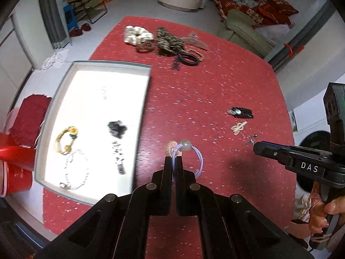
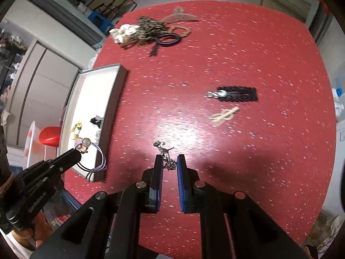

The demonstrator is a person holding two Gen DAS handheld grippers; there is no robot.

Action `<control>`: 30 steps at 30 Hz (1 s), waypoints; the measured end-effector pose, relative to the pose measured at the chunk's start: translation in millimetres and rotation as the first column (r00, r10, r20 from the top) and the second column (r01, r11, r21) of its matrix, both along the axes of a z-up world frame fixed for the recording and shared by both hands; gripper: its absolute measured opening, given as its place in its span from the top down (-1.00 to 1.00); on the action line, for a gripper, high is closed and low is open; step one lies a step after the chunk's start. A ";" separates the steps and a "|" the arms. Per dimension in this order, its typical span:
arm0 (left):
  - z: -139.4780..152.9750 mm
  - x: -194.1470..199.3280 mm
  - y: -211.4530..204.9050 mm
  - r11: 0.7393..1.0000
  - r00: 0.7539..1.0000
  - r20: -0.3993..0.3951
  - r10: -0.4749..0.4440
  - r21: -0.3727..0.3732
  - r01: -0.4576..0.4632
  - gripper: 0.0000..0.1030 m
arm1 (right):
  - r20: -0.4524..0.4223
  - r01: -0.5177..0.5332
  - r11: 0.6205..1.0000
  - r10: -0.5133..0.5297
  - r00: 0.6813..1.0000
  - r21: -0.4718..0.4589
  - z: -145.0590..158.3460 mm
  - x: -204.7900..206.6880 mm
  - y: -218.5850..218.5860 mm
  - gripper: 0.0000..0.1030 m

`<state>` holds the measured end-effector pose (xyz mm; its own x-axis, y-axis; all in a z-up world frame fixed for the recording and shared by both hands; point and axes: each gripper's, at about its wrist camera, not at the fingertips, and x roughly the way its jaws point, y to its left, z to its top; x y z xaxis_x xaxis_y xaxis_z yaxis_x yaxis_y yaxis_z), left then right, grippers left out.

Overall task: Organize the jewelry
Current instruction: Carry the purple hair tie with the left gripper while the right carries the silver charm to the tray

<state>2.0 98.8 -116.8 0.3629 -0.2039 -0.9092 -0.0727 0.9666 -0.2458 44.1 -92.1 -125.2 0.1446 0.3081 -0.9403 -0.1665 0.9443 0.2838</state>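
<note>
Both loaded: left gripper (image 1: 173, 161) pinches the hair tie (image 1: 189, 153), right gripper (image 2: 169, 161) holds a chain (image 2: 167, 158). Next, drop into the tray (image 1: 138, 99) at the desk's left edge.

Table (image 1: 215, 82): I see a red speckled top.
Sofa (image 1: 243, 28): at 1 o'clock, beige, red printed cushions (image 1: 276, 10) on it.
Folding chair (image 1: 90, 6): at 11 o'clock.
Blue stool (image 1: 70, 17): just beside that chair.
Red slippers (image 1: 80, 30): on the floor under the stool.
</note>
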 end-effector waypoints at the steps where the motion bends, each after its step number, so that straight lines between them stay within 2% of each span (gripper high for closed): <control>1: 0.4 -2.0 6.5 1.000 1.000 0.002 0.012 0.000 -0.012 0.93 | 0.001 -0.012 1.000 0.012 1.000 0.001 0.8 0.8 7.5 0.74; 15: -2.0 -7.3 92.3 0.987 0.987 0.032 0.160 0.022 -0.161 0.93 | 0.029 -0.169 0.985 0.168 0.985 0.028 3.0 19.4 105.5 0.74; 30: -30.3 41.3 156.8 0.965 0.964 0.083 0.252 0.046 -0.257 0.93 | 0.055 -0.249 0.967 0.246 0.968 0.047 -16.1 65.7 178.4 0.74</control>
<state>43.2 255.6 -147.1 0.4646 -0.0456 -0.8843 -0.3015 0.9309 -0.2064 109.8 86.3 -141.4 0.1025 0.3888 -0.9156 -0.4077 0.8560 0.3179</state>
